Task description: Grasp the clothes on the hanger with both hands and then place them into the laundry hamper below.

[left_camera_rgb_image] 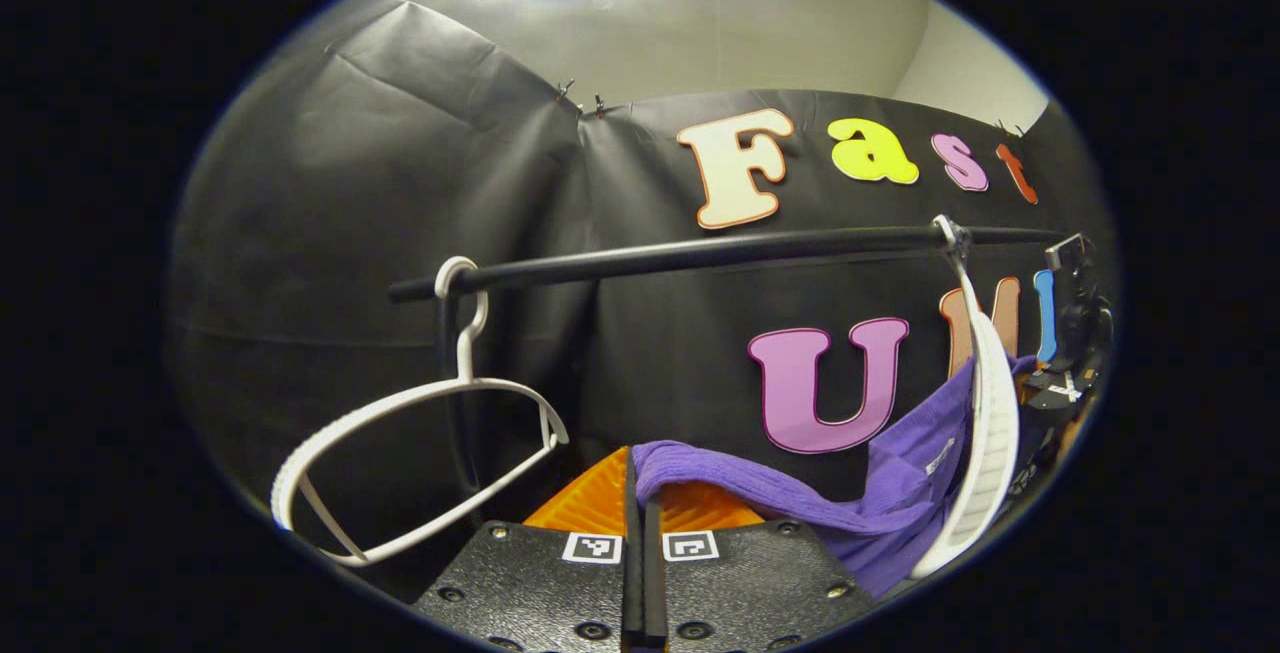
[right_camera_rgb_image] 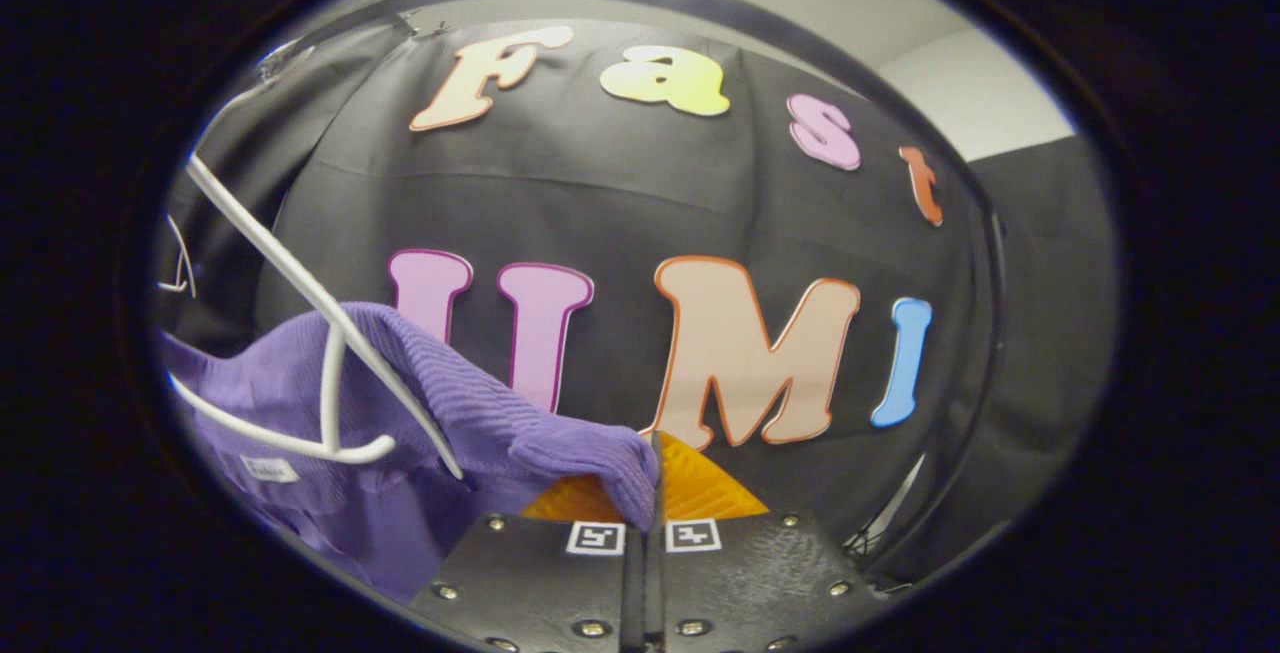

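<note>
A purple knit garment [left_camera_rgb_image: 880,493] hangs slack between both grippers. In the left gripper view, my left gripper [left_camera_rgb_image: 640,508] is shut on one end of the cloth, which drapes rightward past a white hanger [left_camera_rgb_image: 990,423] on the black rail [left_camera_rgb_image: 720,251]. The other gripper [left_camera_rgb_image: 1070,333] shows at the far right by that hanger. In the right gripper view, my right gripper [right_camera_rgb_image: 650,493] is shut on the other end of the purple garment [right_camera_rgb_image: 420,403]. The white hanger [right_camera_rgb_image: 330,373] sits inside the cloth to its left. The hamper is out of sight.
A second, empty white hanger [left_camera_rgb_image: 420,453] hangs at the left end of the rail, close to my left gripper. The black booth wall stands right behind the rail. A thin black frame pole [right_camera_rgb_image: 985,333] runs down the right in the right gripper view.
</note>
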### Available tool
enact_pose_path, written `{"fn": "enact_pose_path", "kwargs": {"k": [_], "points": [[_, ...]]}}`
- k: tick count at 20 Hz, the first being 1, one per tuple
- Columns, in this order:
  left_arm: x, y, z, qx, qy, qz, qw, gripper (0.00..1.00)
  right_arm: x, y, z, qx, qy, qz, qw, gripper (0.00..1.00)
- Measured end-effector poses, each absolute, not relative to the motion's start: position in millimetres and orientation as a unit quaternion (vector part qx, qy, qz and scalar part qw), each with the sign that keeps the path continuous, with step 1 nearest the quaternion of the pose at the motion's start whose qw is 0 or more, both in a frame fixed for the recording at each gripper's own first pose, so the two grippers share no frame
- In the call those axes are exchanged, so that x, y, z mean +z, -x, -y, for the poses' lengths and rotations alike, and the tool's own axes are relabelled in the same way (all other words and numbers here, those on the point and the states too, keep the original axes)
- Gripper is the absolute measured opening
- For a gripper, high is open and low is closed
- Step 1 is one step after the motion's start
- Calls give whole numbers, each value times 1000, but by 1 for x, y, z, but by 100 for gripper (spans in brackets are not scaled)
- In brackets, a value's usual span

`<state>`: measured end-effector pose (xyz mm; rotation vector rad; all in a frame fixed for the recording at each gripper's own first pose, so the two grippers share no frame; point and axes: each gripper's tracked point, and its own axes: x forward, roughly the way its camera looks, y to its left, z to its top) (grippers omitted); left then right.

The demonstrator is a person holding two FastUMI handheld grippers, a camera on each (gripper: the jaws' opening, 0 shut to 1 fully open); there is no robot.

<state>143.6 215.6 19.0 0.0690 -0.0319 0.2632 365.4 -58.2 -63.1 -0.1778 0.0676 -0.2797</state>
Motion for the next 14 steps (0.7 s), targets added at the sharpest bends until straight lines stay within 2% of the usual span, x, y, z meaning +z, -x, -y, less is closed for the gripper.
{"fn": "enact_pose_path", "kwargs": {"k": [6, 10, 14], "points": [[-27, -142, -216, 124, -7, -14, 992, 1, -123, -360, 52, -113, 33, -76, 990, 1], [-50, -132, -221, 126, 6, -26, 992, 1, -155, -342, 29, -72, -10, -97, 993, 1], [-76, -109, -225, 137, 10, -29, 990, 1, -179, -317, 18, -60, -32, -108, 992, 1]]}}
